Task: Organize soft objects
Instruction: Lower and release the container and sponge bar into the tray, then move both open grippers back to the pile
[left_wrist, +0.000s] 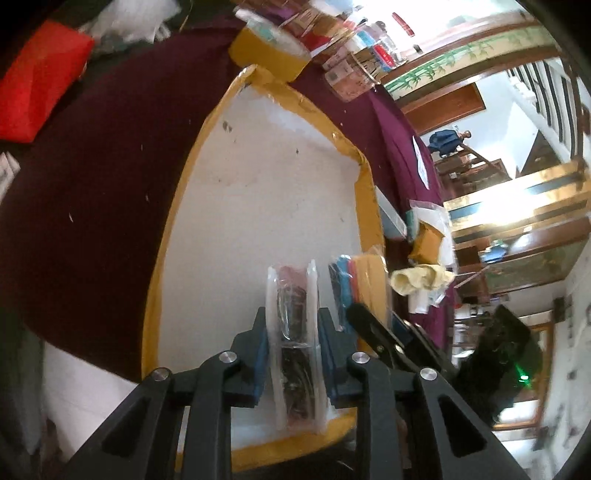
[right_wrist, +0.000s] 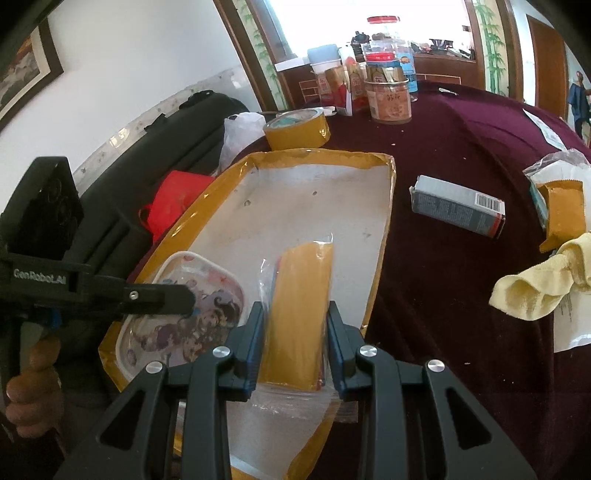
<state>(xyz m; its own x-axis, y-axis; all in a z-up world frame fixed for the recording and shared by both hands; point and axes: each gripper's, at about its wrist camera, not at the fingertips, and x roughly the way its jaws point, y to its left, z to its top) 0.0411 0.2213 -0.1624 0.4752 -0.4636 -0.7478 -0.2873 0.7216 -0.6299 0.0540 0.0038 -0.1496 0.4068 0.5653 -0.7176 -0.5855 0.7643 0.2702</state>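
A shallow white tray with a yellow taped rim lies on the maroon tablecloth. My left gripper is shut on a clear pouch with a cartoon print, which shows edge-on between the blue pads. In the right wrist view that cartoon pouch sits over the tray's near left corner, under the left gripper's fingers. My right gripper is shut on a clear bag of folded cloths, yellow side up, above the tray. The same bag of cloths appears at the tray's right edge in the left wrist view.
A roll of yellow tape stands beyond the tray, with jars and packets behind it. To the right lie a grey box, a pale yellow cloth and more bags. A red bag sits off the table's left.
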